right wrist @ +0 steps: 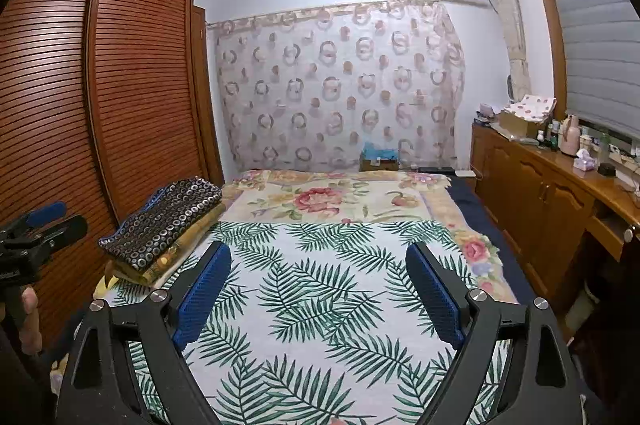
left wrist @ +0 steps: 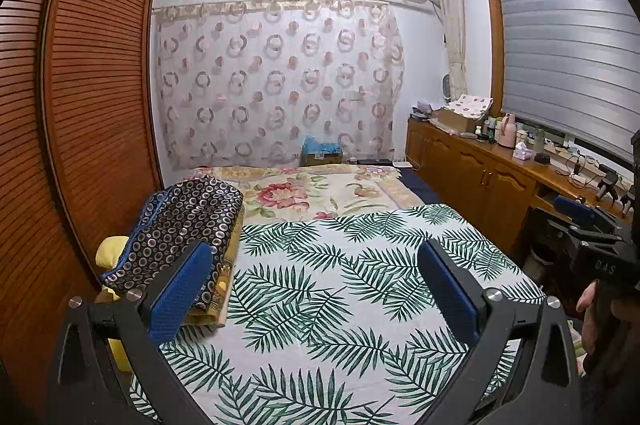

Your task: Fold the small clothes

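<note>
A folded dark garment with a ring pattern (left wrist: 188,221) (right wrist: 164,221) tops a small stack of folded yellow and orange cloth (right wrist: 160,265) at the left edge of the bed. The bed's near part is covered by a white sheet with green palm leaves (left wrist: 340,297) (right wrist: 320,289). My left gripper (left wrist: 314,259) hovers over that sheet, open, nothing between its blue pads; the stack lies just behind its left finger. My right gripper (right wrist: 318,259) is also open and empty above the sheet, right of the stack. Each view shows the other gripper at its edge, held by a hand.
A louvred wooden wardrobe (left wrist: 80,85) runs along the left of the bed. A floral blanket (right wrist: 332,197) covers the bed's far part. A wooden cabinet (right wrist: 560,193) cluttered with bottles and boxes lines the right wall under a blind. A patterned curtain (left wrist: 276,81) hangs on the back wall.
</note>
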`<move>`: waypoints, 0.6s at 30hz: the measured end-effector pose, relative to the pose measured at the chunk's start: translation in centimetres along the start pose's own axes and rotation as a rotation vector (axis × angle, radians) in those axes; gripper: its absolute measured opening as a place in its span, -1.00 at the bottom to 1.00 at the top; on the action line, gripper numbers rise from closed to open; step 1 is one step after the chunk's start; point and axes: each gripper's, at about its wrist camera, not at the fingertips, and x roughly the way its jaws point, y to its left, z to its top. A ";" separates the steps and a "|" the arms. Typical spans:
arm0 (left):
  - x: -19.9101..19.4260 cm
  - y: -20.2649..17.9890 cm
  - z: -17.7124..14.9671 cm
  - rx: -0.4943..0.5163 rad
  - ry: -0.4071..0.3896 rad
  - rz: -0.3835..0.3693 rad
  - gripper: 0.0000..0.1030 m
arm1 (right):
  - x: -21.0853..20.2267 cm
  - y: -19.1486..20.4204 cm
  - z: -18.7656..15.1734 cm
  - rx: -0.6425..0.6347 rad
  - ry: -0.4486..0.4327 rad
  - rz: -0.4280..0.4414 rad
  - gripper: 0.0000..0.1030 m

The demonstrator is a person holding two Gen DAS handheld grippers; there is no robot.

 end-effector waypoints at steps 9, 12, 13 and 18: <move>0.3 0.1 -0.3 -0.008 0.009 0.007 0.99 | 0.0 0.0 0.1 -0.002 0.001 -0.002 0.75; 0.4 0.4 -0.4 -0.014 0.013 0.011 0.99 | 0.1 0.1 0.1 -0.005 0.004 0.000 0.75; 0.5 0.4 -0.4 -0.017 0.014 0.012 0.99 | 0.1 0.2 0.1 -0.006 0.004 -0.001 0.75; 1.0 0.6 -0.5 -0.020 0.019 0.019 0.99 | 0.1 0.0 0.1 -0.007 0.002 -0.002 0.75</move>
